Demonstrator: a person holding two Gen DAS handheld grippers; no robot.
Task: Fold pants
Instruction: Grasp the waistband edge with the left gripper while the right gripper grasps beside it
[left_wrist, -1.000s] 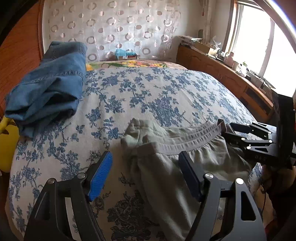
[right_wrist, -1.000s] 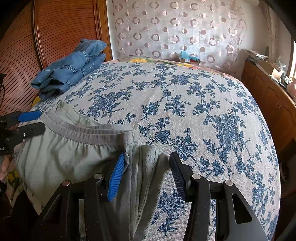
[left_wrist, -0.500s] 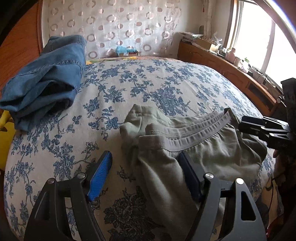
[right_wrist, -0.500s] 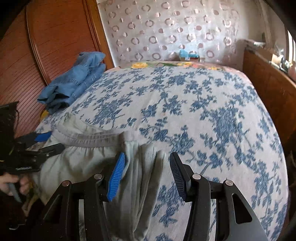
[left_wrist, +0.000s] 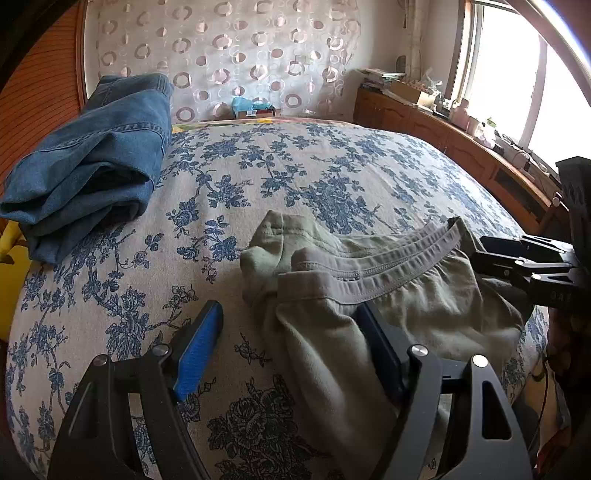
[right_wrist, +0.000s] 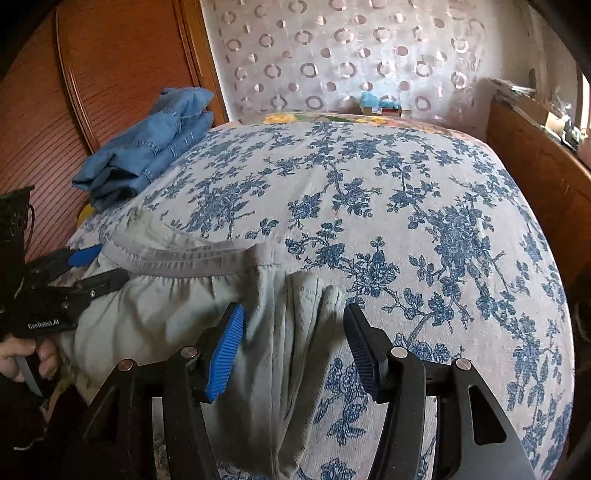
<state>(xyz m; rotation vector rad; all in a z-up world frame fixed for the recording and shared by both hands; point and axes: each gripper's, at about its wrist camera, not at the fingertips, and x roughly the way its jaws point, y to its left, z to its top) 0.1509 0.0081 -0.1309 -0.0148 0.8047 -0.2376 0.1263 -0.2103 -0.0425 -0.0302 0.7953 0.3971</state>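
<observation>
Grey-green pants lie bunched at the near edge of the floral bed, waistband facing the headboard. My left gripper is open, its jaws on either side of the left end of the pants. My right gripper is open around the folded right end of the pants. In the right wrist view the left gripper sits at the waistband's left end. In the left wrist view the right gripper sits at the waistband's right end.
Folded blue jeans lie at the bed's far left by the wooden headboard panel. A wooden cabinet with clutter runs along the right under the window. A yellow object sits at the left edge.
Both grippers have stayed open around the ends of the pants. The pants have shifted farther onto the bed, and the waistband now lies more spread out.
</observation>
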